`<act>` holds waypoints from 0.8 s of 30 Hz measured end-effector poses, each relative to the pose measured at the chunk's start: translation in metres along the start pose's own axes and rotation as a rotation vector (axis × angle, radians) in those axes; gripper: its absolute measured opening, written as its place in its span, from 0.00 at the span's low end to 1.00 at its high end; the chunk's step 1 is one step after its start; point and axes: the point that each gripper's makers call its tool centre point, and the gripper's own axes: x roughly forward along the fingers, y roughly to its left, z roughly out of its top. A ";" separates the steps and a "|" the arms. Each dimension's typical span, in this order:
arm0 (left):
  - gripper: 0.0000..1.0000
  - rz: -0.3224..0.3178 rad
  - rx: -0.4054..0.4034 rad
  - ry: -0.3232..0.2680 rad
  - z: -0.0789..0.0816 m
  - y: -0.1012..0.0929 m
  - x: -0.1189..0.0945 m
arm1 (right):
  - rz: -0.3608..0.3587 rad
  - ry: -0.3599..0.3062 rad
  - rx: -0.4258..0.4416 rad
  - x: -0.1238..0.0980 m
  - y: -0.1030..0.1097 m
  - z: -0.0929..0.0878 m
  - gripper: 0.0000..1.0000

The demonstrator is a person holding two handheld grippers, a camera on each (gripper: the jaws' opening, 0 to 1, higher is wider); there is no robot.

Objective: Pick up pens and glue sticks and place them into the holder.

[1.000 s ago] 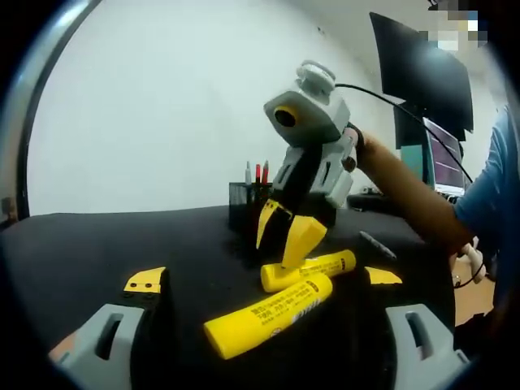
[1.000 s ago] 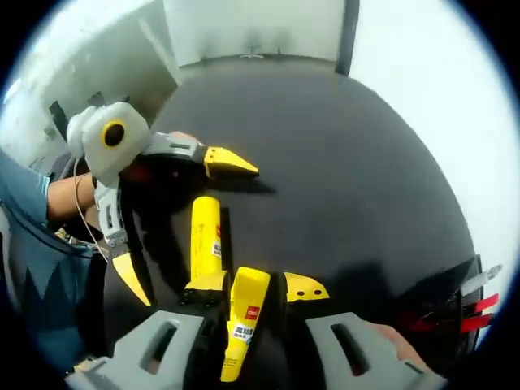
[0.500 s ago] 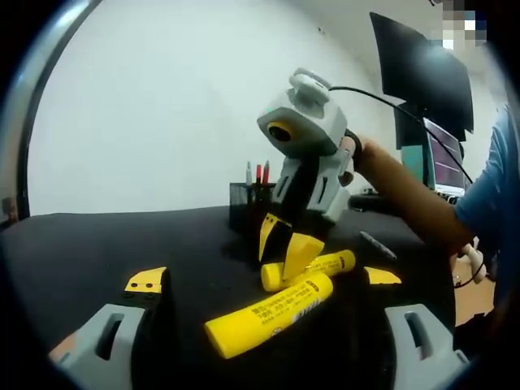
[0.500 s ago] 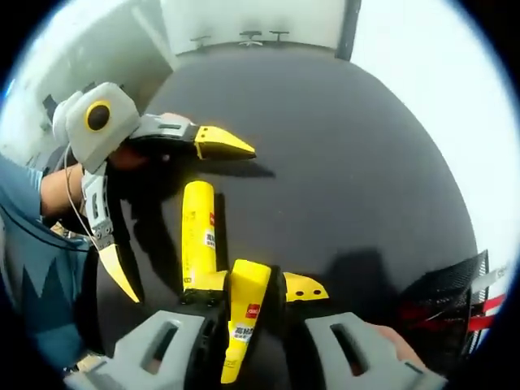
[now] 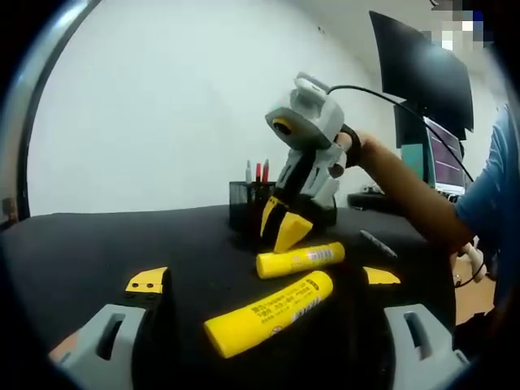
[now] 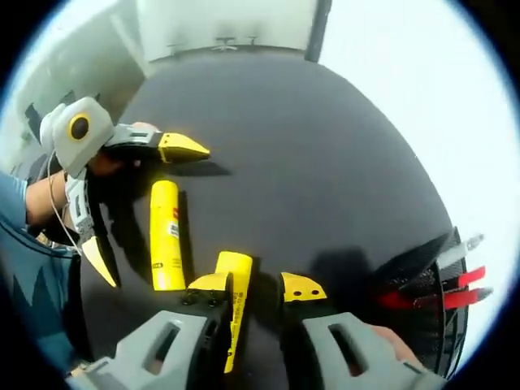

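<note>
Raised off the table since the earlier frame, right gripper pinches one glue stick crosswise for carrying to holder; left gripper, jaws wide and empty, flanks second stick.

A black surface spreads across the left gripper view and runs up to a plain white wall behind it. At the far right of that view stands a dark monitor, and lower beside it a second screen is lit (its contents too small to read). In the right gripper view the same black surface takes up the middle, with a white wall along its right edge.
</note>
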 end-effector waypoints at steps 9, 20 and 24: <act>0.90 0.002 -0.001 -0.002 0.000 0.001 0.000 | -0.005 -0.051 -0.020 -0.004 -0.001 0.012 0.19; 0.90 0.003 -0.004 -0.003 0.001 0.002 0.000 | 0.036 0.090 0.037 0.030 0.012 -0.002 0.20; 0.89 0.002 -0.002 0.000 0.001 0.001 0.000 | 0.033 0.117 0.043 0.032 0.013 -0.007 0.20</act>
